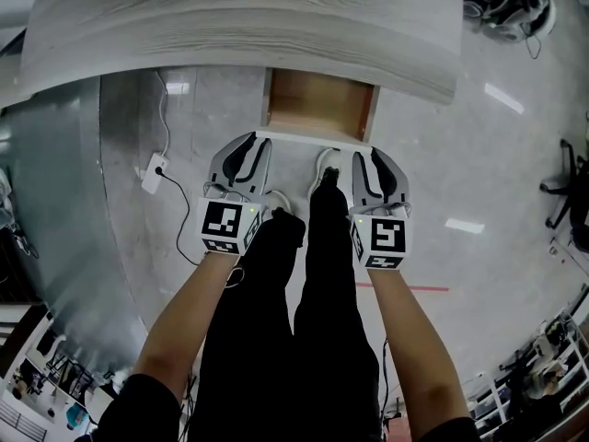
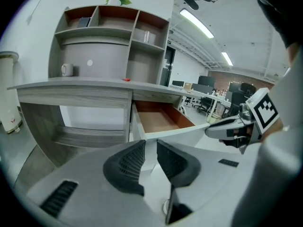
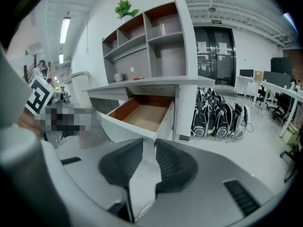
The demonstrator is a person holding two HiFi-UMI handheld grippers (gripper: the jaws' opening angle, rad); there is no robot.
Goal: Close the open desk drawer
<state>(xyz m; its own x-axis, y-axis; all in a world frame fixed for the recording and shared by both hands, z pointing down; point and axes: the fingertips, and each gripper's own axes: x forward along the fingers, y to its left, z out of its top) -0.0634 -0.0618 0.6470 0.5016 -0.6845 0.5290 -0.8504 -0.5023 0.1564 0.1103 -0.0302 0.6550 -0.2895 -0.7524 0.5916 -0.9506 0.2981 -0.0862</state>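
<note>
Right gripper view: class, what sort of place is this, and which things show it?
Probably an open-plan office: a grey wood-grain desk with an open brown-lined drawer, a grey cubby shelf unit, and rows of white workstations beyond.

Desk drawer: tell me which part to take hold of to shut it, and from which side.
Probably best to take its white front panel by the top edge, coming from the front, opposite the desk. The drawer stands pulled out, that edge is bare, and no handle shows.
</note>
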